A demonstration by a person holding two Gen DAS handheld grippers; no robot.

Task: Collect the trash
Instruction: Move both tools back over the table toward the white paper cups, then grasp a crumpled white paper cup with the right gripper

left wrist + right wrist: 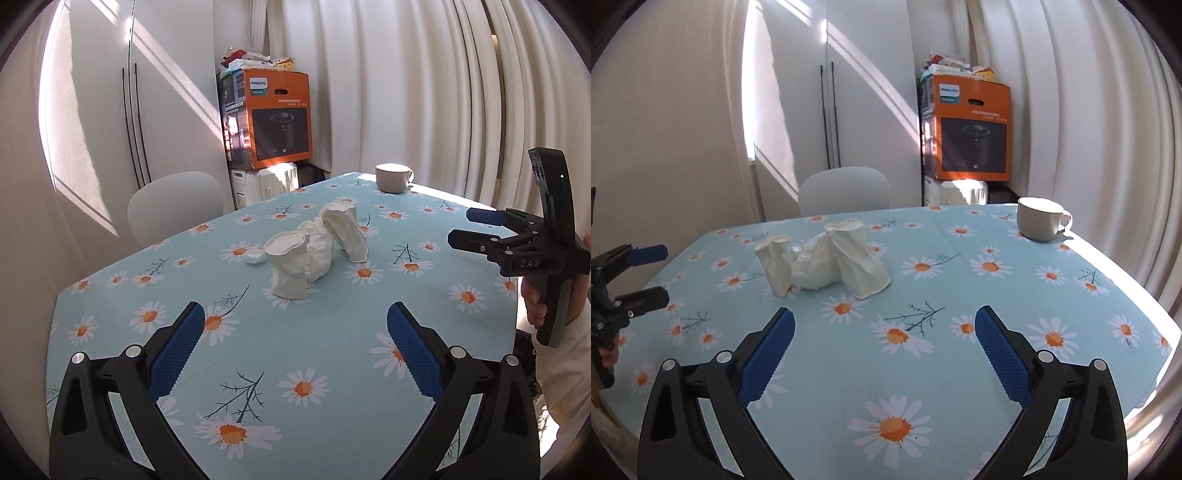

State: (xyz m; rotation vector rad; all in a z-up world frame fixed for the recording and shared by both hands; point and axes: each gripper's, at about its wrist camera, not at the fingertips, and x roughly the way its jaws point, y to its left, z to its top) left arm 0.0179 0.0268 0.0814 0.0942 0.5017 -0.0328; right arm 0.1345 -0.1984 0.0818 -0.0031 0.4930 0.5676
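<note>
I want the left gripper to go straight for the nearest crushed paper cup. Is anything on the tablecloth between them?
Nothing visible is. The left gripper is open, and only bare flowered tablecloth lies between its fingers and the nearest crushed cup. The crumpled tissue and second cup sit behind it; the right gripper is off to the side.

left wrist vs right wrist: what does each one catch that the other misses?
Only the left wrist view shows the small flat white piece lying on the tablecloth beside the crumpled cups, and the right gripper seen from the side, open.

Only the right wrist view shows the left gripper from the side, open.

Both show two crumpled paper cups, the wadded tissue between them, the white mug, the chair and the orange box.
</note>
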